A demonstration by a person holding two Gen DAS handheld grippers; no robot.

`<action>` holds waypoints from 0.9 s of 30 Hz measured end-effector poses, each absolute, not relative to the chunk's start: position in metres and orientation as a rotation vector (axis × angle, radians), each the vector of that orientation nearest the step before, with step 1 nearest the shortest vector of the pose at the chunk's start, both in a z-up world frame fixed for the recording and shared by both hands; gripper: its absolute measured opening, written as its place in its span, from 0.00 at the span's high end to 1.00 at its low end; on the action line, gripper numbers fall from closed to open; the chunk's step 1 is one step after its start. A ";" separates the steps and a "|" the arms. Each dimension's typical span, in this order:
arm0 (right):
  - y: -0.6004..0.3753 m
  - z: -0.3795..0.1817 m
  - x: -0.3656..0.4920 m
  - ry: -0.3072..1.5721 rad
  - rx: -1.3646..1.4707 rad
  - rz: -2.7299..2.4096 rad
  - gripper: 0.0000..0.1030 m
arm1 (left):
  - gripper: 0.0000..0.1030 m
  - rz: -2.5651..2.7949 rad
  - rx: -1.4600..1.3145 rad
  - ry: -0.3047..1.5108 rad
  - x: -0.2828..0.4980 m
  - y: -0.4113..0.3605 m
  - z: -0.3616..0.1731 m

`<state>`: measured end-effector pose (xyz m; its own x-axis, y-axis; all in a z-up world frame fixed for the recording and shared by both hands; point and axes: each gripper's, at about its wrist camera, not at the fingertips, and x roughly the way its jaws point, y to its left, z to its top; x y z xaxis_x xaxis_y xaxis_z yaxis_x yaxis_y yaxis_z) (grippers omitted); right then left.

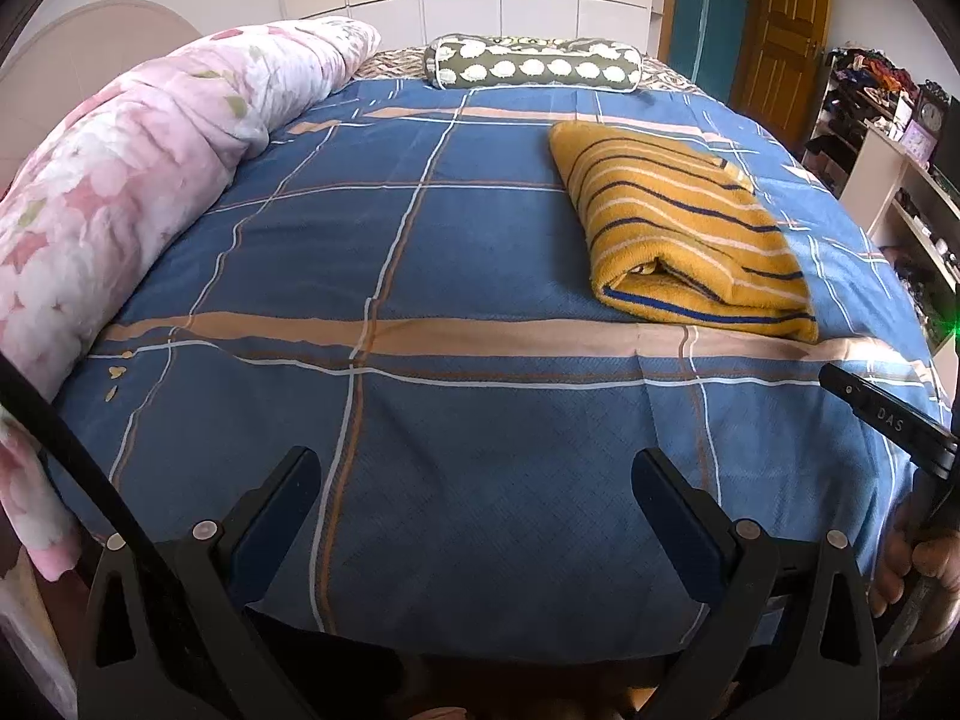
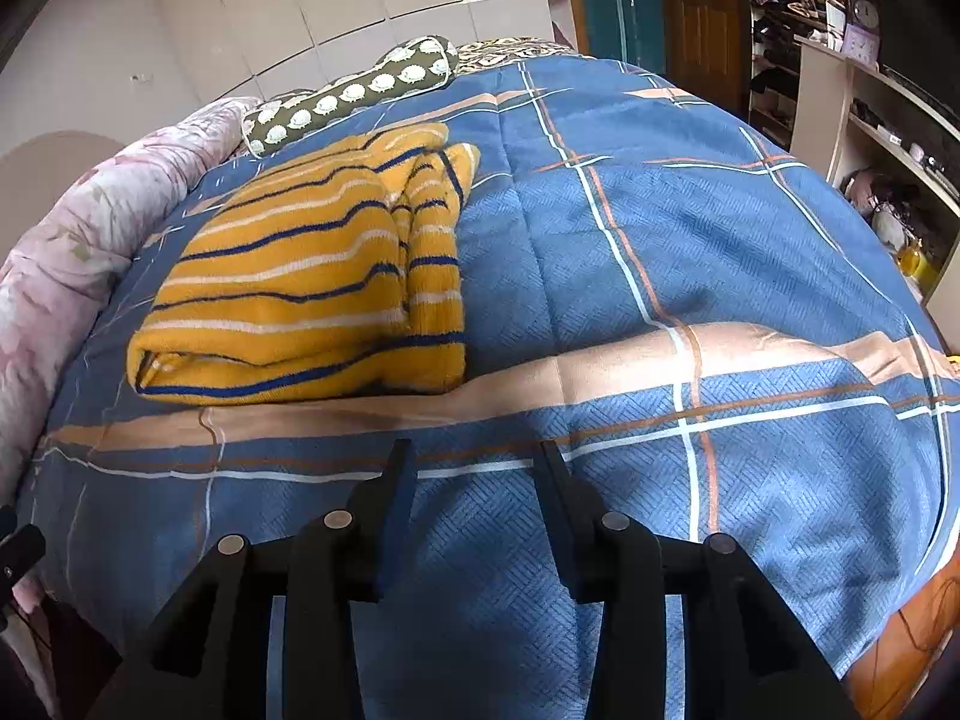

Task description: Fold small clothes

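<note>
A yellow knit garment (image 1: 678, 222) with dark blue and white stripes lies folded into a thick rectangle on the blue plaid bedspread (image 1: 456, 252). In the right wrist view the same garment (image 2: 312, 282) sits ahead and to the left, its folded sleeves along its right side. My left gripper (image 1: 477, 468) hangs over bare bedspread near the bed's front edge, jaws wide apart and empty. My right gripper (image 2: 474, 462) stands over the bedspread (image 2: 660, 252) just in front of the garment, jaws partly apart with nothing between them. Neither gripper touches the garment.
A rolled pink floral quilt (image 1: 138, 180) runs along the bed's left side. A dark bolster pillow (image 1: 534, 67) with white dots lies at the far end. Cluttered shelves (image 2: 870, 138) stand to the right, a wooden door (image 1: 780, 30) behind. A hand (image 1: 912, 558) holds the other gripper's handle.
</note>
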<state>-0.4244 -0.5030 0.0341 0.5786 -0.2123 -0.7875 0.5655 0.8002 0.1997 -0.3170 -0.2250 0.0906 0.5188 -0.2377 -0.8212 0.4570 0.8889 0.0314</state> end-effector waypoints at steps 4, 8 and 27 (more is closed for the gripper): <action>-0.509 0.033 -0.431 0.829 0.472 -0.494 0.57 | 0.00 -0.421 0.270 0.944 -0.316 -0.228 0.088; -0.516 0.034 -0.437 0.821 0.460 -0.519 0.56 | 0.00 -0.426 0.280 0.954 -0.316 -0.232 0.085; -0.557 0.033 -0.466 0.792 0.438 -0.657 0.50 | 0.00 -0.427 0.328 0.972 -0.316 -0.246 0.077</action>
<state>-0.4657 -0.5573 0.0332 0.5235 -0.3725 -0.7663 0.6846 0.7193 0.1181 -0.3162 -0.2457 0.0773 0.4920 -0.2006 -0.8471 0.4878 0.8695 0.0774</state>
